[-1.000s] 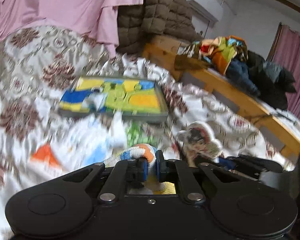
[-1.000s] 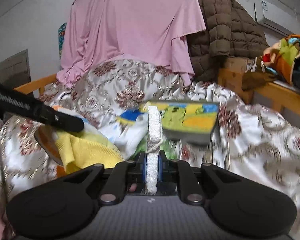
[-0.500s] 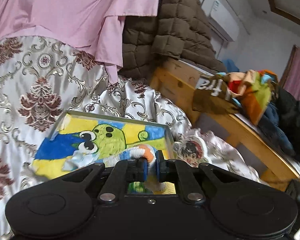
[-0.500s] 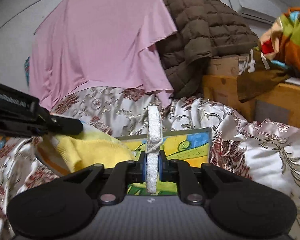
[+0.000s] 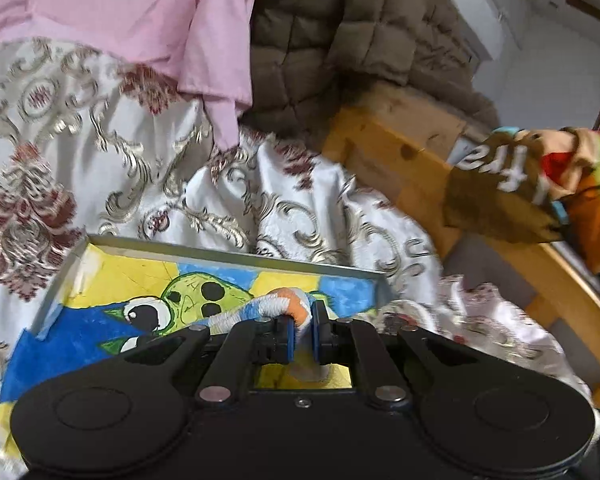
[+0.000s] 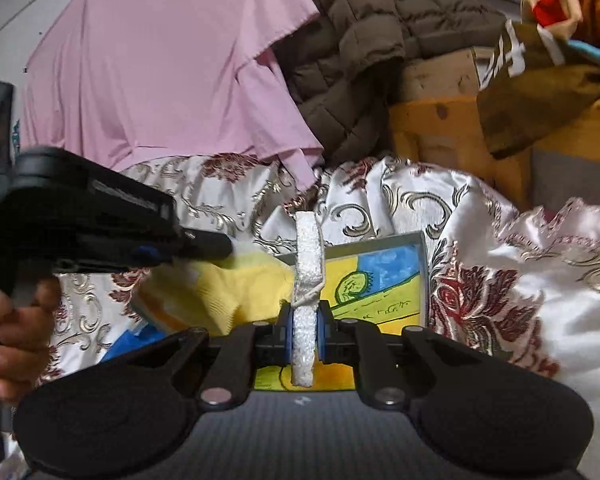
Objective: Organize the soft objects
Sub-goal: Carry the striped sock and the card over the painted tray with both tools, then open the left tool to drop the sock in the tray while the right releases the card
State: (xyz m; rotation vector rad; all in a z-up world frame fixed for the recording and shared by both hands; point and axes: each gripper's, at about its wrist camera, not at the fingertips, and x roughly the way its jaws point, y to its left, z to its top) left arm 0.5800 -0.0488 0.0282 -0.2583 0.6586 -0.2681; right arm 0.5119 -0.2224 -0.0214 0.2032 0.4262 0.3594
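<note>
My left gripper (image 5: pixel 302 330) is clenched on a towel (image 5: pixel 268 308), a soft cloth with a white, blue and orange looped edge that bulges up between the blue pads. From the right wrist view more of it shows as a yellow fold (image 6: pixel 240 288) hanging under the left gripper (image 6: pixel 204 246), with my left hand (image 6: pixel 8 320) wrapped round the handle at the frame's edge.

My right gripper (image 6: pixel 304 334) is clamped on a pad (image 6: pixel 308 280), a thin white foamy piece standing upright on edge between the fingers, a thread looped round its middle.

Both held things hang just over a tray (image 5: pixel 228 258), a shallow grey-rimmed box lying on a quilt (image 5: pixel 60 152) of white satin with gold scrolls and maroon flowers. The tray's floor carries a painted cartoon: a green face with big eyes on blue and yellow. I can read no words on it.

Behind the quilt a pink cloth (image 6: pixel 160 72) is draped, beside a brown jacket (image 5: pixel 360 40). To the right, over a wooden frame (image 5: pixel 400 160), droops a brown bag (image 5: pixel 496 196) with large white letters; I make out something like "tre", the rest is folded away. A white wall unit (image 5: pixel 476 20) sits above; any label there is too blurred to read.
</note>
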